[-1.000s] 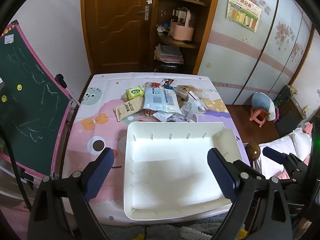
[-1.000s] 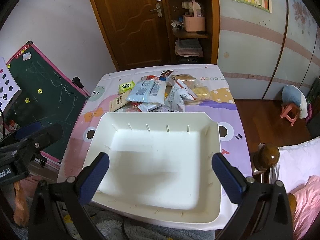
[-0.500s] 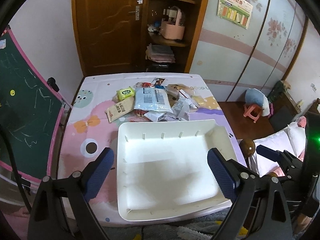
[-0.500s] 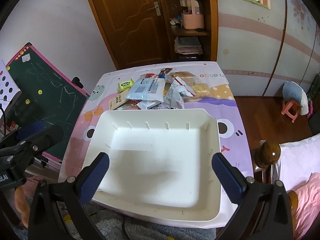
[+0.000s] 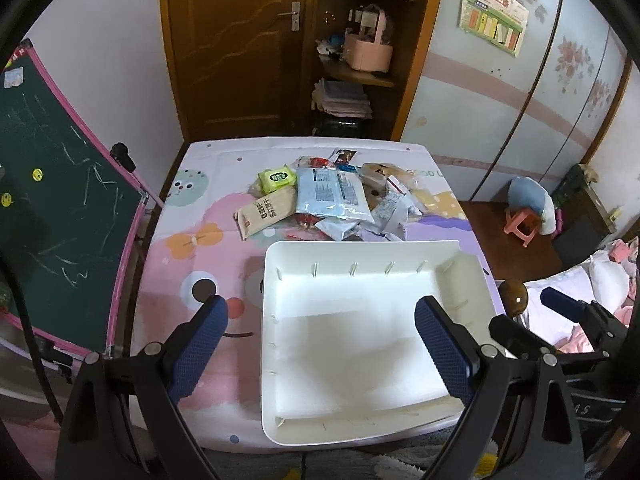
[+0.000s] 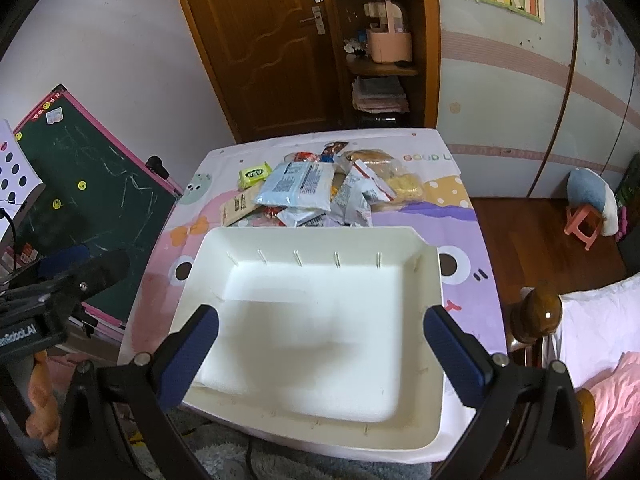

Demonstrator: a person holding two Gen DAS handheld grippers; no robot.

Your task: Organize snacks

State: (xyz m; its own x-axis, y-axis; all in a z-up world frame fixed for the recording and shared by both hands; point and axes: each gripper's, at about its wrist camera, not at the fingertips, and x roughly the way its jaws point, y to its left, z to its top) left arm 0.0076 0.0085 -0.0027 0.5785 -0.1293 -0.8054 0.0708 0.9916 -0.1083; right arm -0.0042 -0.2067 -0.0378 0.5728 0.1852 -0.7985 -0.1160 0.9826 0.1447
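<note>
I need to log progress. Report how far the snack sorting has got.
Barely begun. Done: the white bin sits ready on the table, with nothing in it. In hand: nothing; the left gripper and right gripper are open above the bin. Left: the whole snack pile behind the bin.

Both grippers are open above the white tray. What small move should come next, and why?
Probably move the left gripper forward over the white tray toward the snack pile. The tray holds nothing, both grippers are open and hold nothing, and the snacks all lie beyond its far rim.
</note>
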